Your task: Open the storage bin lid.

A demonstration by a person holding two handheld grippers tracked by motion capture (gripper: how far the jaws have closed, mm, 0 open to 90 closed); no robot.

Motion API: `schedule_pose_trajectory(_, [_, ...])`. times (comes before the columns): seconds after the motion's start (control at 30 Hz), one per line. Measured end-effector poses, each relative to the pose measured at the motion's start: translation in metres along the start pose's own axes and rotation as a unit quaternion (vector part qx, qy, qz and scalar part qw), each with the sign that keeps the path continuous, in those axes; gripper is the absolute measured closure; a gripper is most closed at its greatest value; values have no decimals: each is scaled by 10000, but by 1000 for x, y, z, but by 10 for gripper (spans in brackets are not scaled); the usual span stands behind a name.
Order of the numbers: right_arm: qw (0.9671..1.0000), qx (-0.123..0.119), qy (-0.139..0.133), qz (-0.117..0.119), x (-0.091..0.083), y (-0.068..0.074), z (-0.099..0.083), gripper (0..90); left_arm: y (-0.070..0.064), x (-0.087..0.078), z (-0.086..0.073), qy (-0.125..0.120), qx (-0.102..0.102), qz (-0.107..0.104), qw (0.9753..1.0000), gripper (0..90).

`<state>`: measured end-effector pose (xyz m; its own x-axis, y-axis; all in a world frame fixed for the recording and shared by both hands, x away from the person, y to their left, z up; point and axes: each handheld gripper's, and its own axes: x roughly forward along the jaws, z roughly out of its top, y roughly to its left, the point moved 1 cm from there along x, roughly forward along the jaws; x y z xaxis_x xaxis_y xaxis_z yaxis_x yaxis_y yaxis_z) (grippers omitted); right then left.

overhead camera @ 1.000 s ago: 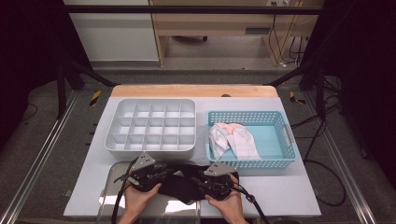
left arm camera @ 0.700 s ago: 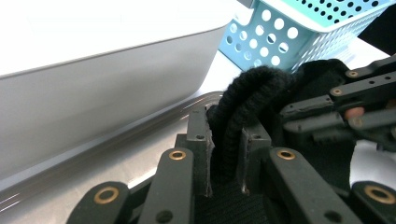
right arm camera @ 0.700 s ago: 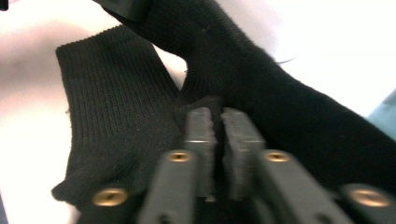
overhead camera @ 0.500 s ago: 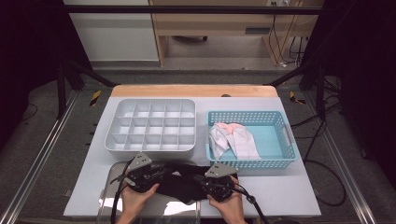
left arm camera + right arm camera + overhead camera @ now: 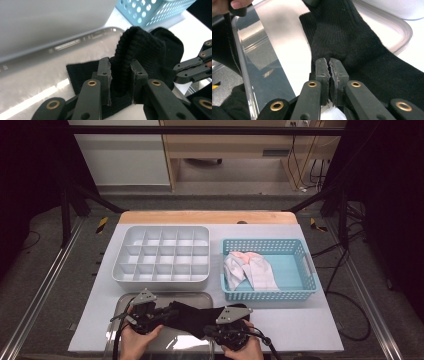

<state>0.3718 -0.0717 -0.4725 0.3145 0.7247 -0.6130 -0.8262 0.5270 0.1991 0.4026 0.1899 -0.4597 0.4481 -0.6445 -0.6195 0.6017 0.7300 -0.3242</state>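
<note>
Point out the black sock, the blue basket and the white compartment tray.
black sock (image 5: 197, 316), high view, the middle of the cloth stretched between the two hand-held grippers.
blue basket (image 5: 270, 295), high view, its near wall.
white compartment tray (image 5: 160, 279), high view, its near rim.

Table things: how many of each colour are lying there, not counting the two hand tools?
Black: 1, the black sock pinched by the left gripper and the right gripper
White or grey: 1, the divided tray
Blue: 1, the basket
Silver: 1, the metal tray
Pale pink and white: 1, the cloth bundle, pieces too bunched to separate
Total: 5
</note>
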Motion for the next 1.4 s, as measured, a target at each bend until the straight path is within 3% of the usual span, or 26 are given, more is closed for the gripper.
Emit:
schedule_pose_trajectory(0.13, [10000,71,-13,-37,0,-1,-1,767,3,4,-3,117,18,42,9999,687])
schedule_pose_trajectory(0.27, [9985,189,-470,-222,-19,-9,1,697,5,3,-3,-14,174,60,9998,645])
schedule_pose_trajectory(0.33, [9957,288,-710,-526,-33,-18,0,681,6,2,-3,-102,191,77,9997,632])
schedule_pose_trajectory(0.4, [9918,416,-762,-937,-47,-29,-5,669,8,2,-4,-216,185,164,9995,606])
schedule_pose_trajectory(0.5, [9855,538,-653,-1470,-60,-43,-18,671,12,2,-4,-356,165,179,9991,578])
schedule_pose_trajectory(0.6, [9816,691,-522,-1702,-63,-53,-26,670,14,4,-5,-415,212,149,9988,579])
schedule_pose_trajectory(0.73, [9802,707,-335,-1818,-60,-57,-32,676,12,8,-6,-366,348,240,9984,586])
schedule_pose_trajectory(0.87, [9806,740,-193,-1806,-57,-59,-34,713,12,13,-5,-377,325,290,9983,596])
schedule_pose_trajectory(0.97, [9798,783,-67,-1840,-54,-62,-36,735,12,19,-5,-290,373,500,9976,606])
schedule_pose_trajectory(1.17, [9801,831,65,-1799,-52,-64,-38,836,11,23,-5,-210,328,753,9964,737])
schedule_pose_trajectory(1.27, [9810,838,88,-1747,-51,-64,-37,873,10,20,-4,-243,338,745,9963,826])
schedule_pose_trajectory(1.4, [9815,825,-65,-1724,-58,-62,-33,879,5,8,-4,-326,364,582,9971,850])
